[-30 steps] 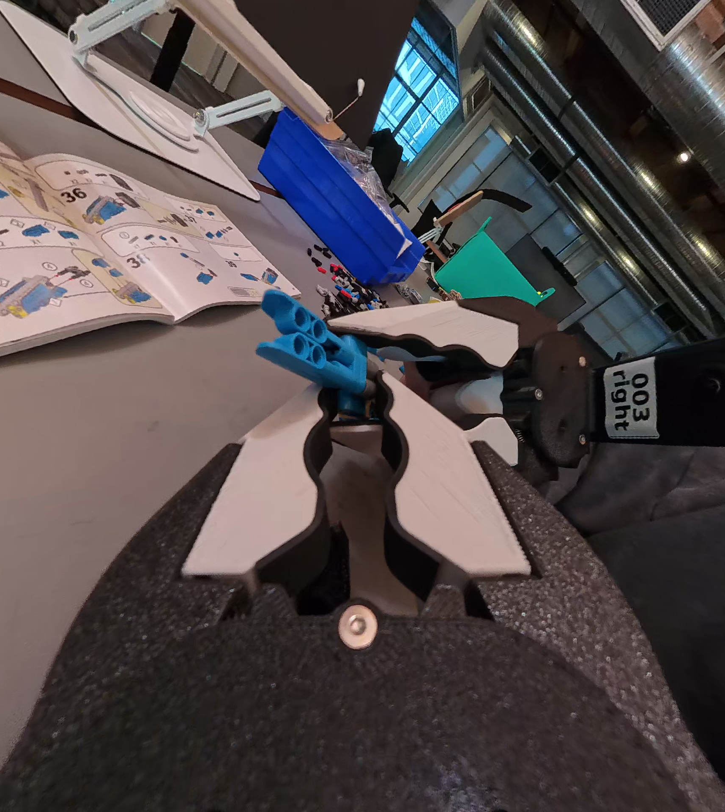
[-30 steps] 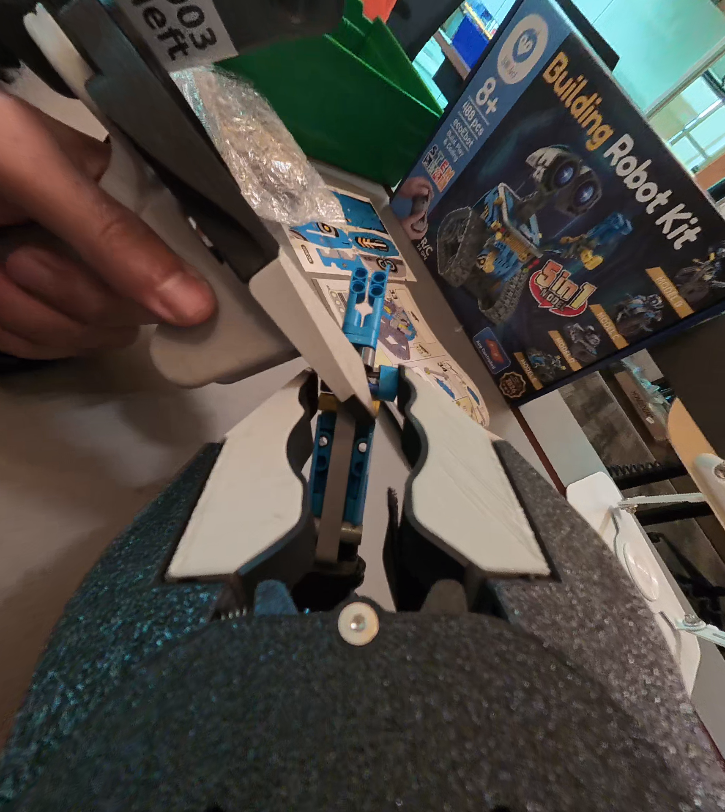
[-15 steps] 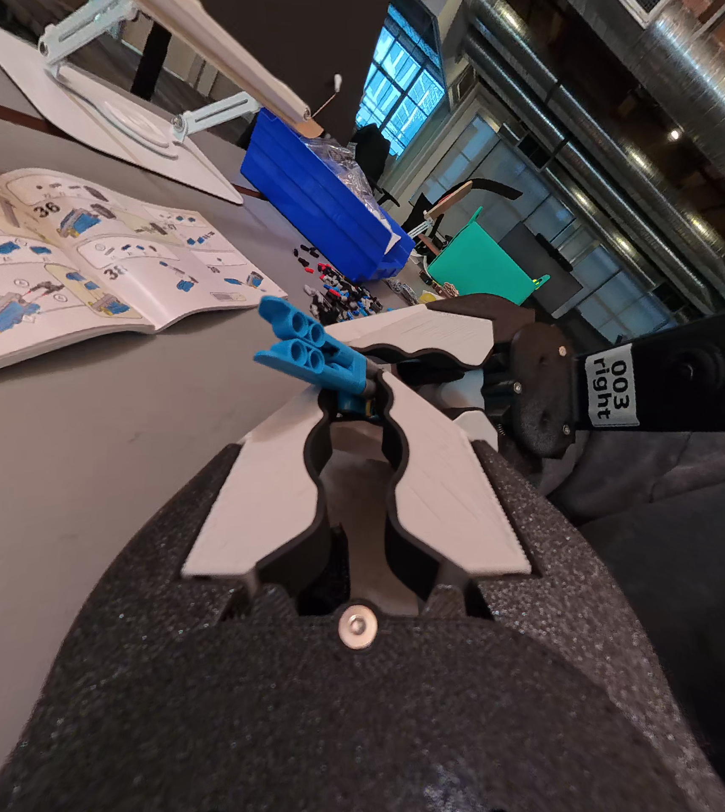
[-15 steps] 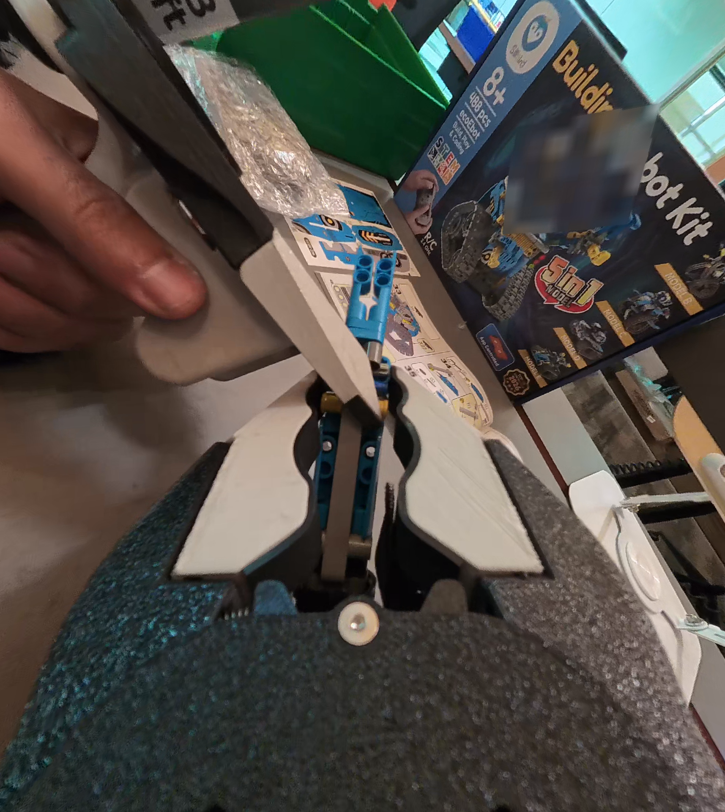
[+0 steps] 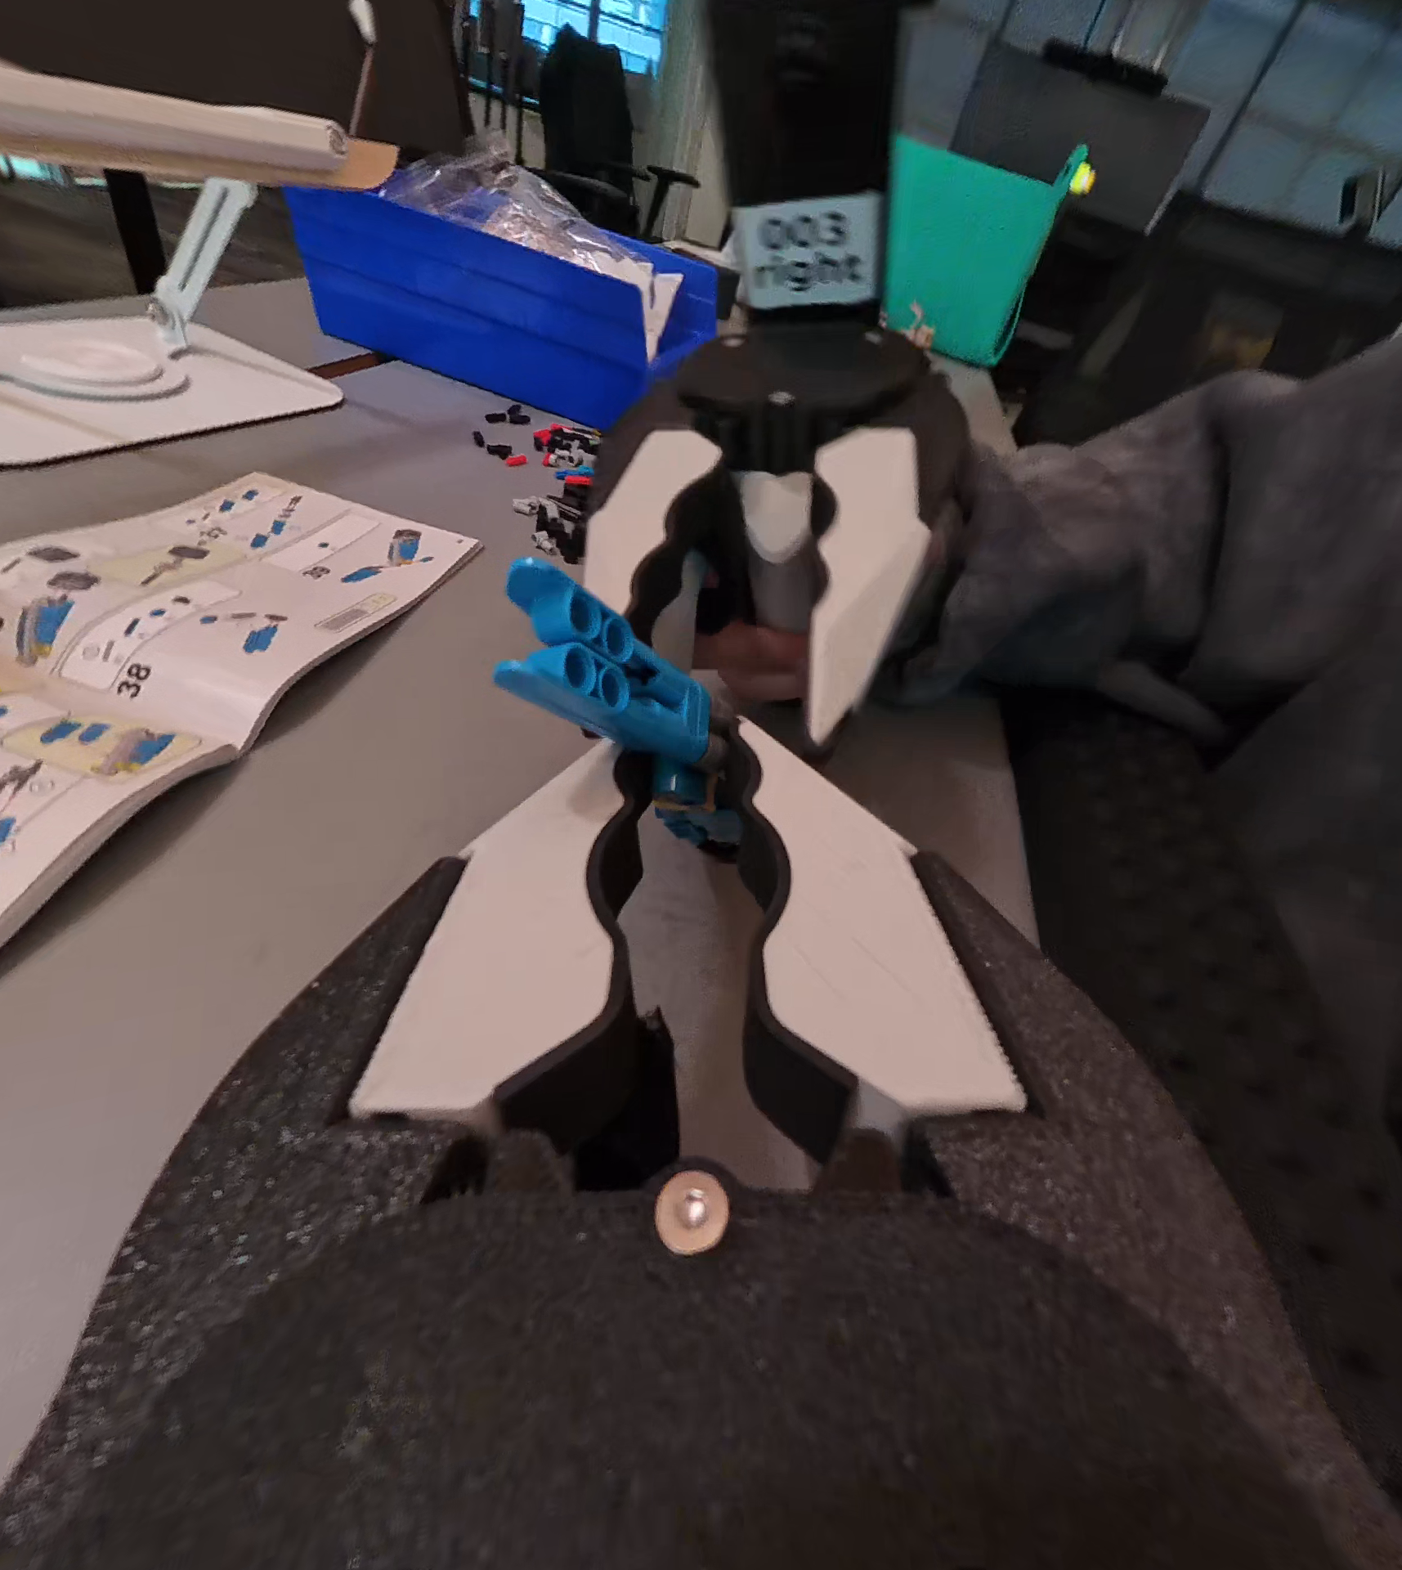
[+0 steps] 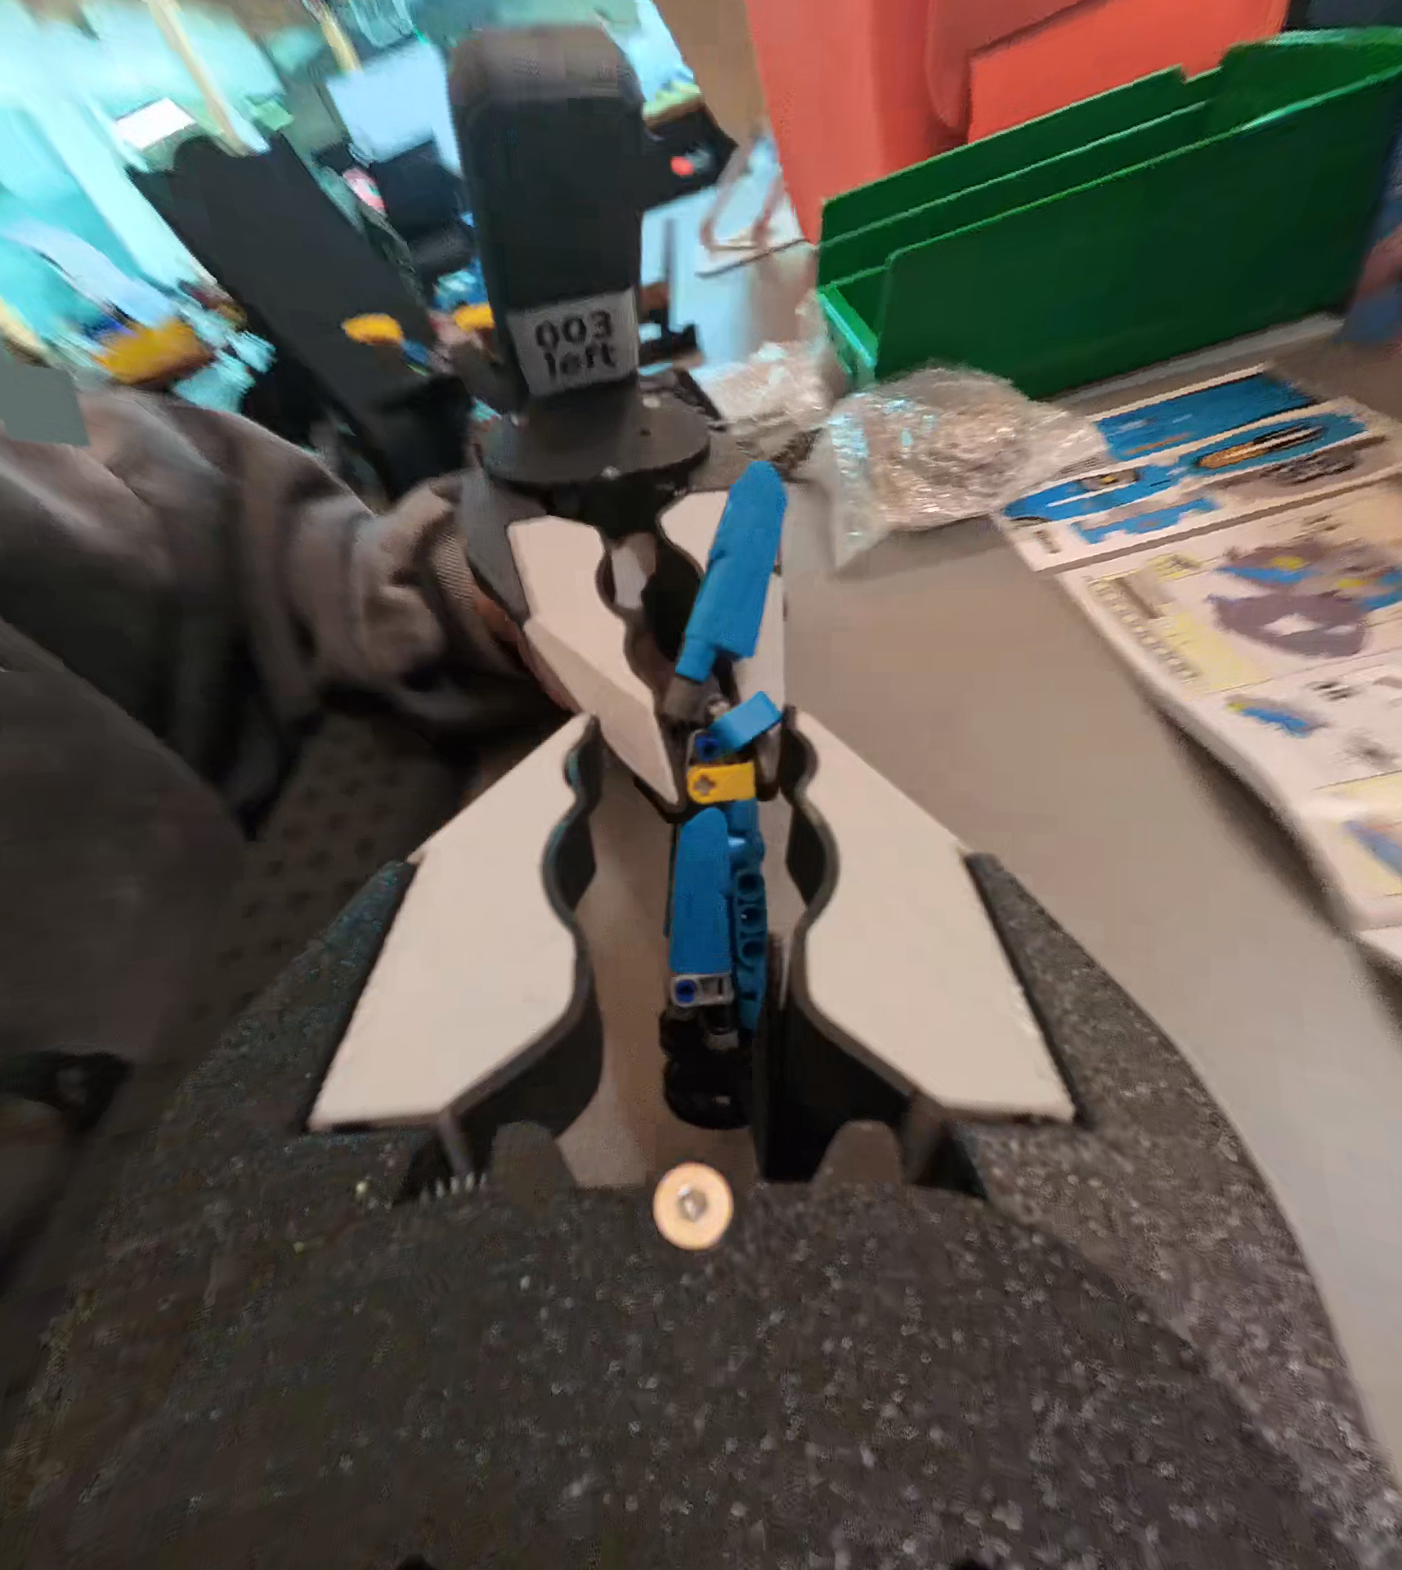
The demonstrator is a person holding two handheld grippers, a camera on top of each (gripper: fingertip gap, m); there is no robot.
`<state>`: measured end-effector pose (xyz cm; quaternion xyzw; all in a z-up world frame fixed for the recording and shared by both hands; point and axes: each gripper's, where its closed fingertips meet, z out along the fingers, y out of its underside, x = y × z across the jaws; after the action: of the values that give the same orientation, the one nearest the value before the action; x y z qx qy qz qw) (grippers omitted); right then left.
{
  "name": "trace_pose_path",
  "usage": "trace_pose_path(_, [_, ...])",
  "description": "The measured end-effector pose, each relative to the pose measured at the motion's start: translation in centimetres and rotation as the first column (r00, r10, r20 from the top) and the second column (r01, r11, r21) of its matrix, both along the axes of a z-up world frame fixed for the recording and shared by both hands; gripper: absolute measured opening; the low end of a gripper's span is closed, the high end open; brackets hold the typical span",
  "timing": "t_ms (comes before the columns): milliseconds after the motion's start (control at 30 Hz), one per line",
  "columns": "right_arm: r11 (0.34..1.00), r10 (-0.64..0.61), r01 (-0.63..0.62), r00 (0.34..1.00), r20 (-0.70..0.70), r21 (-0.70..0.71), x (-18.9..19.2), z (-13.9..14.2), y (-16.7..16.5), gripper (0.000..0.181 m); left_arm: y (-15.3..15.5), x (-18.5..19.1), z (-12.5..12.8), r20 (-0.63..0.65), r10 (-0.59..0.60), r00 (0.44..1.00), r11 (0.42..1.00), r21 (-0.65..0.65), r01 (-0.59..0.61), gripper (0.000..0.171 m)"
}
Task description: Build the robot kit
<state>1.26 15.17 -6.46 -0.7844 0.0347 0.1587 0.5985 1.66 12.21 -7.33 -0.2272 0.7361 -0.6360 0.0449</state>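
— What lies past the fingertips in the left wrist view?

— A flat grey tabletop (image 5: 272, 858) runs out to the left of the fingers. Beyond their tips stand dark office chairs (image 5: 587, 144) and a bright paned window (image 5: 544, 25). Up to the right of the fingers, grey glass partitions (image 5: 1317, 110), dim and blurred.

— And the right wrist view?

— The same grey surface (image 6: 977, 680) spreads to the right of the fingers. Far beyond the tips and to the left, pale teal walls or glazing (image 6: 18, 144), brightly lit, too blurred to tell which.
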Motion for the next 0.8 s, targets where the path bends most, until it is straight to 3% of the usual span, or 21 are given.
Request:
trace_pose_path(200, [0.993, 0.097, -0.076, 0.956, -0.276, 0.085, 0.2, 0.9, -0.6, 0.02, -0.1, -0.2, 0.1, 0.067, 0.005, 0.998, 1.0, 0.027, -0.007, 0.015])
trace_pose_path(267, [0.994, 0.096, -0.072, 0.946, -0.311, 0.086, 0.7, 0.6, -0.7, 0.01, -0.1, -0.1, -0.1, 0.066, 0.012, 0.998, 0.999, 0.035, -0.014, 0.015])
trace_pose_path(433, [0.998, 0.056, -0.044, 0.945, -0.321, 0.043, 1.9, -0.4, -1.0, 0.009, 1.0, 1.3, -1.0, 0.036, 0.085, 0.996, 0.993, 0.084, -0.087, 0.015])
trace_pose_path(500, [0.998, -0.021, 0.007, 0.979, -0.202, -0.07, 3.2, -2.1, -1.4, 0.009, 1.8, 2.0, -1.1, 0.02, 0.123, 0.992, 0.988, 0.092, -0.125, 0.015])
trace_pose_path(533, [0.981, -0.07, 0.06, 0.996, -0.048, -0.186, 4.3, -3.8, -2.1, 0.008, 2.2, 2.3, -1.1, 0.016, 0.149, 0.989, 0.984, 0.098, -0.15, 0.015])
trace_pose_path(600, [0.892, -0.046, 0.19, 0.94, 0.337, -0.41, 6.6, -7.2, -4.6, 0.009, 3.2, 3.2, -1.1, 0.013, 0.207, 0.978, 0.973, 0.102, -0.208, 0.015])
trace_pose_path(633, [0.84, 0.016, 0.235, 0.89, 0.456, -0.489, 7.1, -8.2, -5.9, 0.009, 3.6, 3.5, -1.1, 0.011, 0.23, 0.973, 0.968, 0.101, -0.23, 0.015])
trace_pose_path(733, [0.748, 0.148, 0.327, 0.767, 0.625, -0.578, 7.5, -9.2, -8.1, 0.01, 4.2, 4.0, -1.1, -0.003, 0.257, 0.966, 0.962, 0.09, -0.256, 0.015])
trace_pose_path(800, [0.737, 0.169, 0.31, 0.776, 0.608, -0.601, 7.0, -9.6, -8.4, 0.01, 4.0, 3.9, -1.1, 0.011, 0.252, 0.968, 0.963, 0.098, -0.251, 0.016])
